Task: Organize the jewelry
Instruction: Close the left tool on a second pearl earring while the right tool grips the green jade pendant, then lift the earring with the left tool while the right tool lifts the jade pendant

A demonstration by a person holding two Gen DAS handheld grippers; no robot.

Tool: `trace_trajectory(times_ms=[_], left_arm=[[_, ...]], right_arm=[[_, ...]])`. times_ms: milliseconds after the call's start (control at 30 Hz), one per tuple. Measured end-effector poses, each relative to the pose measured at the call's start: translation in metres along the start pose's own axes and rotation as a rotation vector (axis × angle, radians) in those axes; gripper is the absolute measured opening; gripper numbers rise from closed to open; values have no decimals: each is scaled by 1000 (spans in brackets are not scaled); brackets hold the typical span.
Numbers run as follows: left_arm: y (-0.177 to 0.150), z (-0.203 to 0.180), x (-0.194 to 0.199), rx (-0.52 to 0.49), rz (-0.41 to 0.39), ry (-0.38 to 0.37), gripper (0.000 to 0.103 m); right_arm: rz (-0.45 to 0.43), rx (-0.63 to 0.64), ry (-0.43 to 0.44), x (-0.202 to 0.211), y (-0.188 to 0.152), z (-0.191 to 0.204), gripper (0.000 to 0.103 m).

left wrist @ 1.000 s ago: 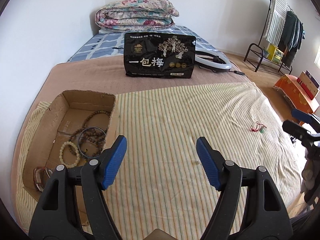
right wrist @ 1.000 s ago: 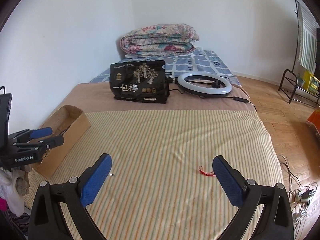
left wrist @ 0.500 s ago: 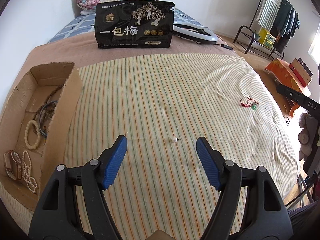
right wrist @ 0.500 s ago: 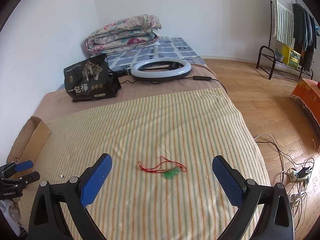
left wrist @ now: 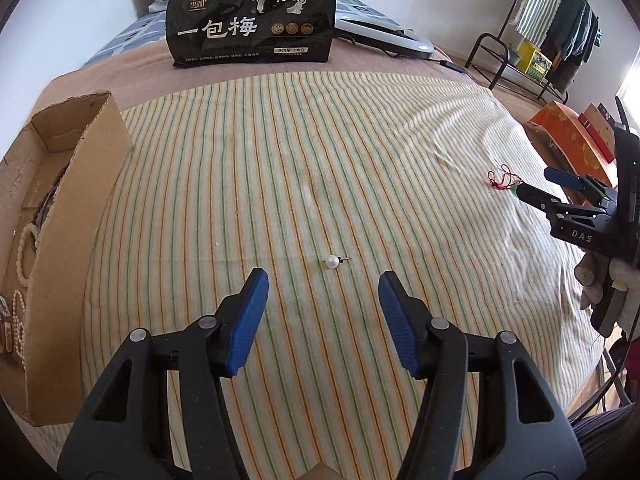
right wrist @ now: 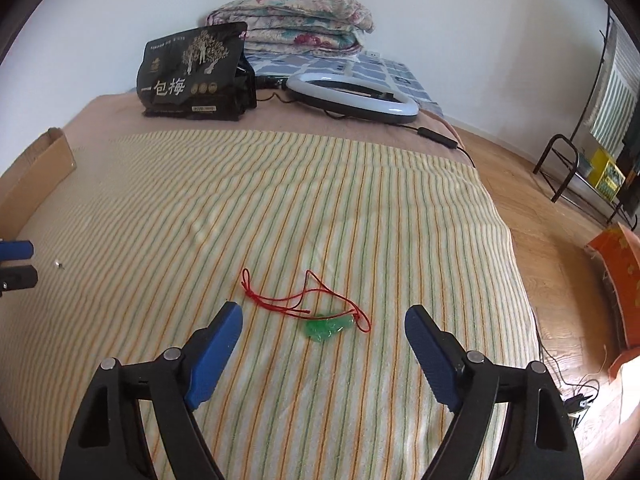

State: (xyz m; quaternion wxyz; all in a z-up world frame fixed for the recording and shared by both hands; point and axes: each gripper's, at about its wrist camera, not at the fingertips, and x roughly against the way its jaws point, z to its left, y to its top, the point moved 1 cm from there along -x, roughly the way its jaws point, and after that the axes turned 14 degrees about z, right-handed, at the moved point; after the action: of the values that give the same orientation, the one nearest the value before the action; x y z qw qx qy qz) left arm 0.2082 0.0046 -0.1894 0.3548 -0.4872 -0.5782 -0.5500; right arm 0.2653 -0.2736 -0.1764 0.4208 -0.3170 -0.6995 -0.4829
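Left wrist view: left tongs (left wrist: 323, 294), released and just narrowing, hover over a pearl earring (left wrist: 332, 261) on the striped bedspread (left wrist: 280, 160); box (left wrist: 60, 240) at left, apparently holding bracelets.
Right wrist view: right tongs (right wrist: 323, 330), released, likewise narrowing, flank a green pendant (right wrist: 328, 327) on red cord.

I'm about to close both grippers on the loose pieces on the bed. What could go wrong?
The pearl earring is tiny and round on soft striped cloth; the left gripper could nudge it away or pinch fabric. The right gripper may catch only the red cord, leaving the green pendant dangling.
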Motion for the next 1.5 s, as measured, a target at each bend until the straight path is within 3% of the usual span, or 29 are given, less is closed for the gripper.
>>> trace_trajectory(times_ms=[200, 367, 767, 1033, 1500], left_arm=[[0, -1, -9, -21, 9, 12, 50], [5, -2, -15, -26, 17, 12, 39], [11, -11, -25, -48, 24, 10, 27], [10, -15, -27, -73, 18, 36, 14], [12, -15, -18, -59, -2, 29, 10]], right_arm=[[30, -9, 8, -14, 0, -6, 69], [30, -4, 19, -18, 2, -7, 67], [36, -7, 63, -25, 2, -7, 56], [38, 4, 118, -26, 1, -5, 32], [12, -3, 133, -13, 1, -5, 29]])
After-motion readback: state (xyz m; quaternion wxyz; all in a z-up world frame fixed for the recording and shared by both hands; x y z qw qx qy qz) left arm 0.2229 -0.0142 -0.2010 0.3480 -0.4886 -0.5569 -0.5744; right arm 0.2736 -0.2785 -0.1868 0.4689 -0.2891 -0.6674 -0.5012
